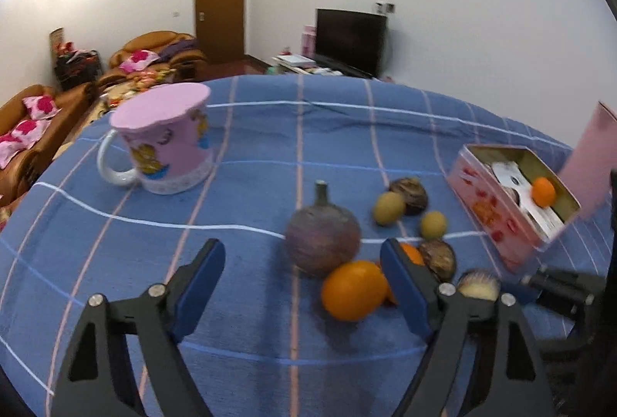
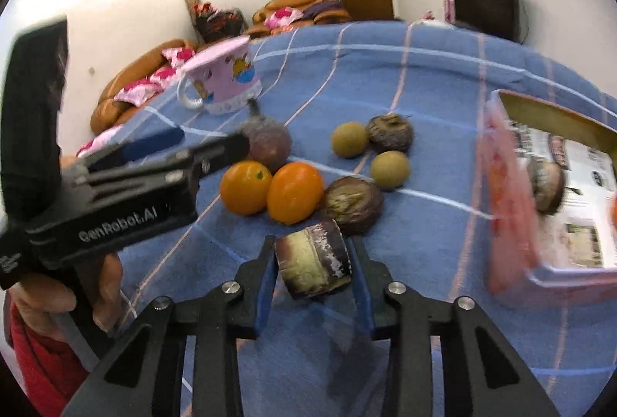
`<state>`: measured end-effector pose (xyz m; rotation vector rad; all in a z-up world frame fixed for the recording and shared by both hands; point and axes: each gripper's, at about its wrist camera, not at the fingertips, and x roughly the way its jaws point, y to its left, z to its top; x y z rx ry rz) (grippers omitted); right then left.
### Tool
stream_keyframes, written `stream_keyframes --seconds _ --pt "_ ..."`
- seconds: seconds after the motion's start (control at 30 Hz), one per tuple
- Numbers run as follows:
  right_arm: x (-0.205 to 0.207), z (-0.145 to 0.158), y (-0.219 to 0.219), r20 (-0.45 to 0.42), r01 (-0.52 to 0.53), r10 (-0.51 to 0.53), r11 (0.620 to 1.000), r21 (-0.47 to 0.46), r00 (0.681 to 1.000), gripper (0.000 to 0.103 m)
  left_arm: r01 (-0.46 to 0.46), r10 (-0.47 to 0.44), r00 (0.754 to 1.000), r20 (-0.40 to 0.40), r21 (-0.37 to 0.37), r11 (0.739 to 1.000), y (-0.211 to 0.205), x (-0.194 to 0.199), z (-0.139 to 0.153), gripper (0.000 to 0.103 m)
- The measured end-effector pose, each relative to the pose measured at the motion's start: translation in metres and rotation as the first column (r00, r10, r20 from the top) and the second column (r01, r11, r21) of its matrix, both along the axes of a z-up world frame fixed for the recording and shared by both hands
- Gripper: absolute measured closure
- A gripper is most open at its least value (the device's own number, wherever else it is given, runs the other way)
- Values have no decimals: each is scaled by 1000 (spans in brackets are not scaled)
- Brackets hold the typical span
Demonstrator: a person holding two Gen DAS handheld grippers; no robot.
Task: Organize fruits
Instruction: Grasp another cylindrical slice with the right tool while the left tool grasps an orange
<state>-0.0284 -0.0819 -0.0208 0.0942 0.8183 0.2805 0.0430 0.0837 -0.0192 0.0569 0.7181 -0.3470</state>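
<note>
My right gripper is shut on a dark, cut water chestnut, just above the blue checked cloth. Beyond it lie two oranges, a purple passion fruit, two yellow-green longans and two more brown chestnuts. My left gripper stands open over the passion fruit and an orange, touching neither. An open pink tin at the right holds a small orange.
A pink mug stands upside down at the far left of the cloth. The tin's lid leans up behind it. A hand in a red sleeve holds the left gripper. Sofas, a door and a television are beyond the table.
</note>
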Motion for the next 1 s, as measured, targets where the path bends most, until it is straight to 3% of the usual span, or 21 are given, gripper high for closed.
stream_keyframes --seconds 0.13,0.2,0.47,0.7,0.87,0.93,1.0 --pt "-14 18 -20 70 48 -50 998 31 996 65 75 -75 997 -14 8 997 -12 -5 -1 30" --pt "-18 24 -31 91 71 -75 996 47 993 65 105 -104 994 -38 21 994 -18 -5 -5 44" --pt "-16 25 -55 62 122 -129 987 106 990 65 152 -151 987 -63 15 988 -18 -7 -9 50" --pt "-19 27 -52 68 107 -114 989 106 991 65 48 -45 995 -84 30 998 3 4 -12 47" --pt "-18 26 -51 65 101 -108 990 103 992 65 61 -47 989 -140 97 993 -9 12 -22 47" --pt "-17 25 -50 62 101 -108 990 99 992 65 67 -54 987 -154 78 995 -8 14 -23 50" --pt "-16 24 -50 62 104 -110 990 96 992 65 70 -62 984 -169 47 996 -4 15 -24 60"
